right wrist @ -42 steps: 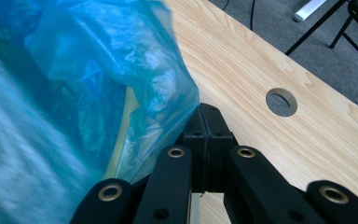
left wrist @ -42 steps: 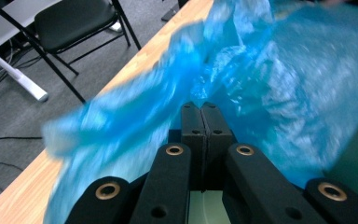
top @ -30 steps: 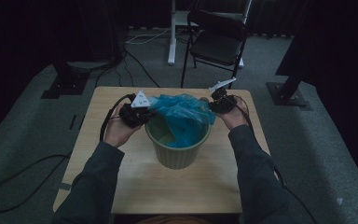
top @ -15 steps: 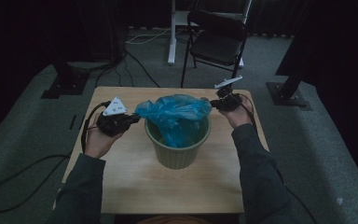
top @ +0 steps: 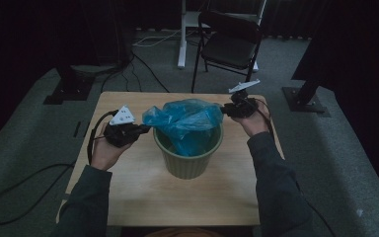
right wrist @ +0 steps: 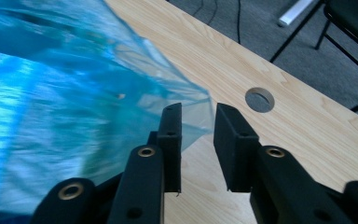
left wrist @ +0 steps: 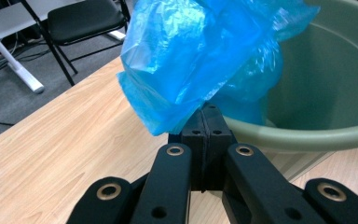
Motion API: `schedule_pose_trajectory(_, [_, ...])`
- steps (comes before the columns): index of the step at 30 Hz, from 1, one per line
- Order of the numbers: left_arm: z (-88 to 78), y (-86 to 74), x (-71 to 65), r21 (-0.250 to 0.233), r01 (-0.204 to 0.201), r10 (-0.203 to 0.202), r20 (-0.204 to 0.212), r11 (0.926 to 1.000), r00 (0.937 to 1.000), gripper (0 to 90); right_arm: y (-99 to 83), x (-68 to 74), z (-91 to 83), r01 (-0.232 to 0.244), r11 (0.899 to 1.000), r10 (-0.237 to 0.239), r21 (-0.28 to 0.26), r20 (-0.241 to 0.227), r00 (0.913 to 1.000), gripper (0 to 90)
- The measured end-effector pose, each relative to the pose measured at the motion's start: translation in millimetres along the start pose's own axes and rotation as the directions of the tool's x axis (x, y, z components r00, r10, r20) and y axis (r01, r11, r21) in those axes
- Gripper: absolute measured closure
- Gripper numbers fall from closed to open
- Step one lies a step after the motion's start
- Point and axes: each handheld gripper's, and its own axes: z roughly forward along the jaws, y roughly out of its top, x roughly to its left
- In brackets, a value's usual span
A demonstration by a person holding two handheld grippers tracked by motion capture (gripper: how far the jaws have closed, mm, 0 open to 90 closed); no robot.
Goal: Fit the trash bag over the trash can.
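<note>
Plastic fills the green bin (top: 188,150) in the middle of the counter (top: 148,190): a blue bag (top: 183,118), bunched up over the rim. My left tongs (left wrist: 208,125) are clenched on a fold of the bag just outside the bin. My right tongs (right wrist: 196,126) have just been opening; the bag's edge lies between them, no longer pinched.
</note>
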Motion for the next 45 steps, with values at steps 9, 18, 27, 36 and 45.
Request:
schedule_pose_trajectory(9, [5.6, 3.0, -3.3, 0.003, 0.002, -0.002, 0.01, 1.0, 1.0, 89.8, 3.7, 14.4, -27.3, 0.045, 0.997, -0.047, -0.07, -0.023, 0.9986, 60.8])
schedule_pose_trajectory(18, [7.3, 3.0, -4.4, 0.004, 0.006, -0.007, 0.01, 1.0, 0.9999, 89.7, 3.9, 34.1, -37.4, 0.051, 0.991, -0.068, -0.124, -0.136, 0.9884, 57.9])
schedule_pose_trajectory(27, [6.4, 4.0, -6.0, 0.001, 0.009, -0.009, 0.013, 1.0, 0.9999, 89.5, 3.9, 55.8, -29.7, 0.097, 0.991, -0.11, -0.087, -0.156, 0.9816, 55.8])
schedule_pose_trajectory(36, [-3.9, 7.5, -8.6, -0.031, 0.007, -0.007, 0.007, 0.9995, 0.9999, 80.1, 1.9, 57.2, -26.2, 0.127, 0.991, -0.13, -0.041, -0.109, 0.9854, 85.5])
schedule_pose_trajectory(45, [-17.0, 14.0, -3.8, -0.096, 0.027, -0.026, 0.005, 0.995, 0.9996, 74.9, 1.6, 58.0, -23.5, 0.14, 0.99, -0.142, -0.027, -0.106, 0.9842, 88.0])
